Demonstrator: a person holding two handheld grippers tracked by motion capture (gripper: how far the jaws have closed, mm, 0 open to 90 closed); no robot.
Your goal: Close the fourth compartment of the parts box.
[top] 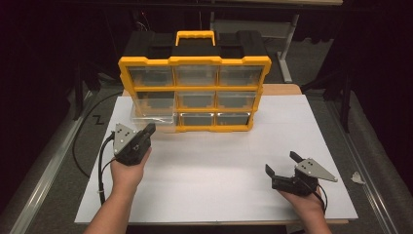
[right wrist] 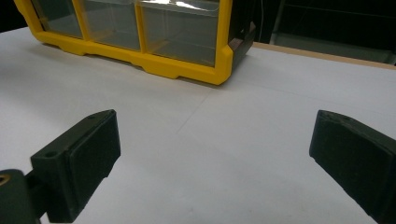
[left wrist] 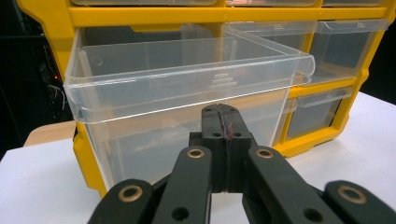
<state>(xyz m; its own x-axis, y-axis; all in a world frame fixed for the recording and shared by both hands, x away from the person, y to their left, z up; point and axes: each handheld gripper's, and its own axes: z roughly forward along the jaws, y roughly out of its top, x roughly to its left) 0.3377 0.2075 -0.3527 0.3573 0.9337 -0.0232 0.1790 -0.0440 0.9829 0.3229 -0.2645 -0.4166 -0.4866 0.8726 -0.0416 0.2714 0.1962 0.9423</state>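
Organizer [top: 195, 87] yellow-framed, clear bottom-left drawer [left wrist: 187, 93] pulled out.

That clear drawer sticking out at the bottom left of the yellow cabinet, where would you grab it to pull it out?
Probably by the curled lip along the front top edge of the drawer, coming straight from the front. The lip juts forward and is thin enough to pinch, while the walls are smooth. The left hand-held gripper, now shut, would open first.

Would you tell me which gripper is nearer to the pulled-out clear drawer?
Left. The left gripper sits shut right in front of the pulled-out clear drawer; the right gripper is open, far off to its right.
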